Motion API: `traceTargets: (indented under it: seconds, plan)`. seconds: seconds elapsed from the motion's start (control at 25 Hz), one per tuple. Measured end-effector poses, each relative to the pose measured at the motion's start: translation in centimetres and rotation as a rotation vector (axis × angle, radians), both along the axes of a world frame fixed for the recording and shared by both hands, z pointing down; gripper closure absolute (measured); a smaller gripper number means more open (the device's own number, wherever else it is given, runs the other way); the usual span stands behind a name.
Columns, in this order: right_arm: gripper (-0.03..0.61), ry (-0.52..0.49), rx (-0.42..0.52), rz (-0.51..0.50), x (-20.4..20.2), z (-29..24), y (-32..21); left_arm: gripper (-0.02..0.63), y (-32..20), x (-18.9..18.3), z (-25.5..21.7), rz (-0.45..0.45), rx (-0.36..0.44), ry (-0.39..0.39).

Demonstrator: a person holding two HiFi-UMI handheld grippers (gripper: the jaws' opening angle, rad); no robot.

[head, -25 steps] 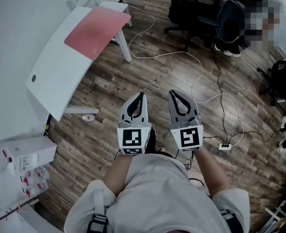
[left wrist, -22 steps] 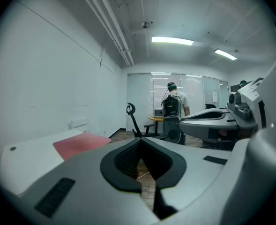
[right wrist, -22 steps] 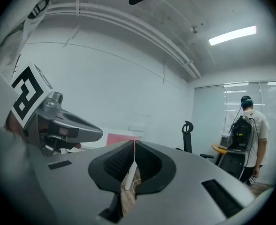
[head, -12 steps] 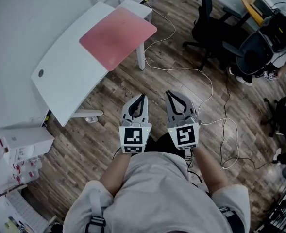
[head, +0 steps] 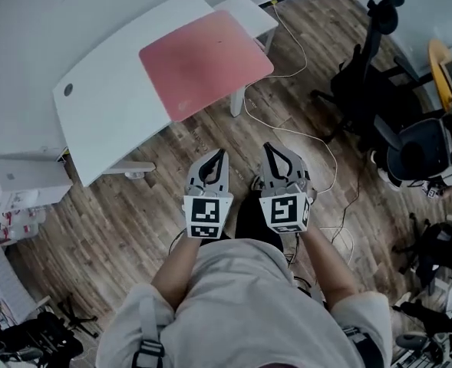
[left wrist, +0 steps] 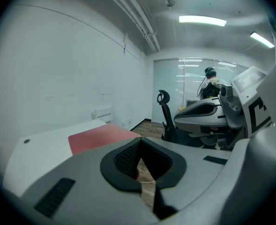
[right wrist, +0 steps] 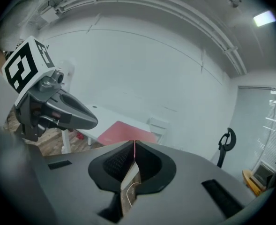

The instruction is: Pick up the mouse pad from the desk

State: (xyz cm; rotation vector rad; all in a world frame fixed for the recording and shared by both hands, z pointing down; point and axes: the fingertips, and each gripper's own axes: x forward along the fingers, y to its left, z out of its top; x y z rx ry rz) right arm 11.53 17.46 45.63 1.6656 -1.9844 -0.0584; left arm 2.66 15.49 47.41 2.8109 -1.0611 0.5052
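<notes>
The mouse pad (head: 205, 61), a pinkish-red rectangle, lies flat on the white desk (head: 107, 110) in the upper middle of the head view, toward the desk's right end. Nothing rests on it and neither gripper touches it.

The left gripper (head: 221, 155) and the right gripper (head: 270, 149) sit side by side at the centre of that view, over the wooden floor (head: 118, 221). Both point up the frame toward the desk and are well apart from the pad. The person's forearms reach up to them from the bottom edge.

In the left gripper view the jaws are pressed together at the tips with nothing between them, and the pad shows at middle left beyond them. In the right gripper view the jaws are likewise closed and empty, and the pad appears just above their tips.

A white cable (head: 306, 135) loops across the floor to the right of the grippers. A black office chair (head: 367, 83) stands at the upper right. White boxes (head: 18, 182) sit at the left edge.
</notes>
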Motion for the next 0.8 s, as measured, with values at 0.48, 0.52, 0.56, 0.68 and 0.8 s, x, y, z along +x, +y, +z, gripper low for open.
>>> traceTargets:
  seconds: [0.48, 0.52, 0.56, 0.68, 0.8]
  plan:
    - [0.537, 0.186, -0.078, -0.253, 8.5, 5.9, -8.5, 0.601, -6.1, 4.6, 8.3, -0.250, -0.071, -0.183]
    - [0.537, 0.207, -0.082, -0.266, 8.9, 6.8, -9.1, 0.601, -6.6, 4.6, 9.0, -0.263, -0.068, -0.198]
    - [0.537, 0.229, -0.085, -0.277, 9.2, 7.6, -9.7, 0.601, -7.2, 4.7, 9.6, -0.276, -0.066, -0.213]
    - [0.537, 0.292, -0.096, -0.299, 9.9, 10.1, -11.3, 0.601, -8.6, 4.1, 12.0, -0.319, -0.091, -0.279]
    - [0.535, 0.349, -0.117, -0.329, 9.6, 12.5, -12.9, 0.601, -10.4, 2.7, 14.4, -0.370, -0.112, -0.365]
